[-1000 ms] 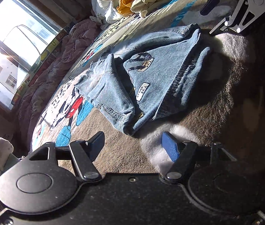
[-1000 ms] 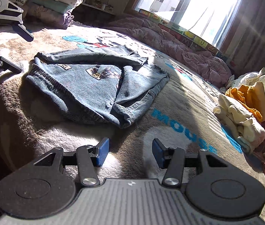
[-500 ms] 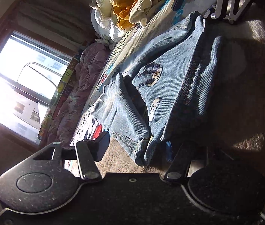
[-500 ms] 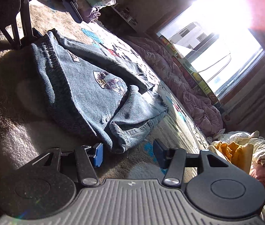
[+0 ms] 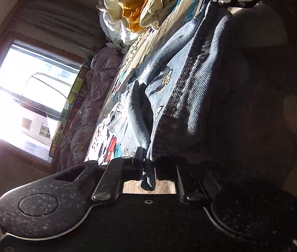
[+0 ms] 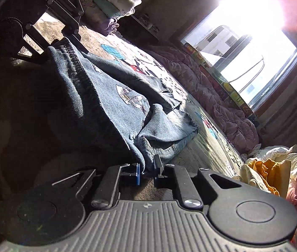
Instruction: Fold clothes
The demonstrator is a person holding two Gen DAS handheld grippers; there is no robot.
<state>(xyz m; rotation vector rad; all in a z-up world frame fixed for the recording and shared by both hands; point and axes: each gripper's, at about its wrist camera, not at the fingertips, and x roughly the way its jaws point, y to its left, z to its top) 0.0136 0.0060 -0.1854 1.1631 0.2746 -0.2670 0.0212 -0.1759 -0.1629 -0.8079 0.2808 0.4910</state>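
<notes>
Left wrist view: my left gripper [image 5: 148,171] has its fingers [image 5: 136,164] clenched on a rolled corner of the denim garment [image 5: 192,96], which lies on the bed [image 5: 148,185] atop a cartoon-print blanket [image 5: 108,145]. A seam edge runs away from the grasp to the far corner, where the other gripper holds it. I judge the cloth to be thick and fairly heavy: soft enough to fold, stiff enough to keep a crease, unlikely to slip once the seam is pinched.

Right wrist view: my right gripper [image 6: 147,169] is closed on the matching corner, fingers [image 6: 137,173] nipping the doubled hem. The garment [image 6: 110,103] is already doubled, patches facing up, a cuffed sleeve or leg tucked over. Both holds sit on the hemmed corners, which I rate as the soundest places. A heap of loose clothes [image 6: 270,168] lies well apart.
</notes>
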